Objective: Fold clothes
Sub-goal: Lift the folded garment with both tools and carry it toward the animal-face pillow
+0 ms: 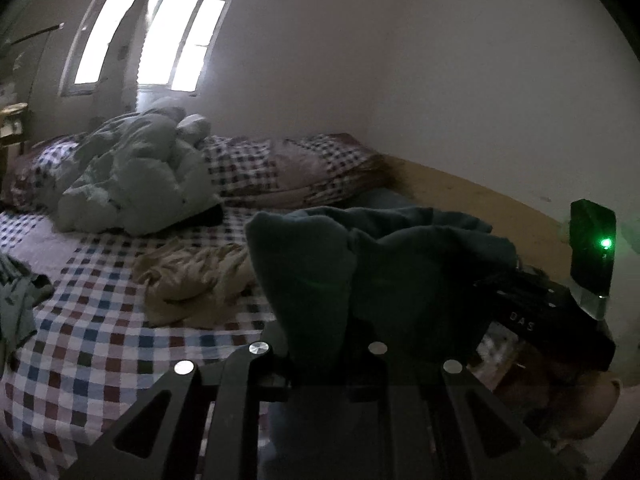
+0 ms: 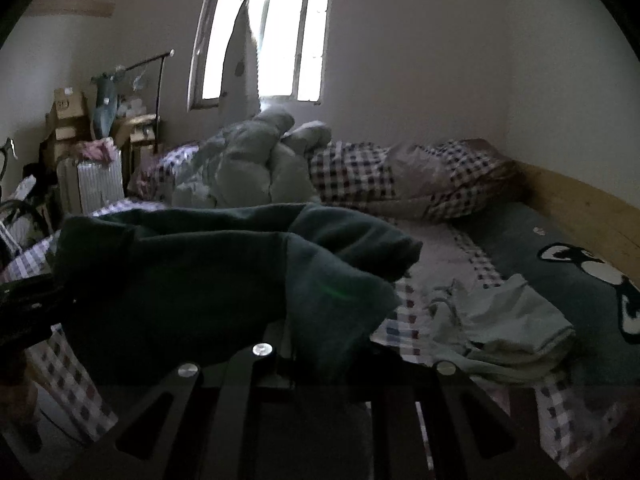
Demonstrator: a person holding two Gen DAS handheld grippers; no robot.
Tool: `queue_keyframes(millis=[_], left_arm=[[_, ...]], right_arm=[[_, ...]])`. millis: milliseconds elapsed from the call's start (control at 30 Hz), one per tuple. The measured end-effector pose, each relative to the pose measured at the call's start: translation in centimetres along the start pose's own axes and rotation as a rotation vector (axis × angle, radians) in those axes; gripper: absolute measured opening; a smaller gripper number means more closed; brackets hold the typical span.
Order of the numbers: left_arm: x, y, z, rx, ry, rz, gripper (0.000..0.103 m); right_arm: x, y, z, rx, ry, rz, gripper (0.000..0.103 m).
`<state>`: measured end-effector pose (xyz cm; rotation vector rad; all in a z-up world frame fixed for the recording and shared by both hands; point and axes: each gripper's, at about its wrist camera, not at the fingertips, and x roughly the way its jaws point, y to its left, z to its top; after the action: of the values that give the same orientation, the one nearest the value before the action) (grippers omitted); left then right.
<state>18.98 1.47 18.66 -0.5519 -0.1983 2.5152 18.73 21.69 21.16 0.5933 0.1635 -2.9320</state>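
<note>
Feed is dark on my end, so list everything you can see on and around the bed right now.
Dark green garment: one, held up between both grippers.
Tan garment: one, crumpled on checked sheet.
Pale green garment: one, crumpled, bed's right side.
Pale green duvet: one, bunched near the window.
Checked pillow: one, by the wall.
Cardboard boxes: several, left of the bed.
Left gripper: shut on garment.
Right gripper: shut on garment.
</note>
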Motion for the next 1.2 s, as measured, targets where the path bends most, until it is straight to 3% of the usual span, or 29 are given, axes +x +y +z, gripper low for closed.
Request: queue_keyframes(millis=[333,533,733,967,1200], left_arm=[[0.0,-6.5,3.3,0.063,-0.006,-0.139,0.016],[1.1,-10.7,5.4,0.085,-0.004,-0.233,0.016],[4.1,-15.9,8.4,0.124,0.005,-0.344,0.016],[10.1,-20.4,12.5,0.161,0.048,-0.438,0.016],[16.6,-22.9,16.0,0.184,0.083,-0.471,0.016]], right_arm=[[-7.4,-4.2,1.5,0.065,-0.079,-0.039,0.011],[-10.9,-8.0,2.6,0.081,-0.122,-0.11,0.011],[-13.2,-13.2,4.1,0.082,-0.161,-0.2,0.011],[-13.8,-20.0,6.9,0.095,-0.193,-0.275,0.011],[-11.7,-26.5,9.3,0.118,-0.204,-0.323,0.011]])
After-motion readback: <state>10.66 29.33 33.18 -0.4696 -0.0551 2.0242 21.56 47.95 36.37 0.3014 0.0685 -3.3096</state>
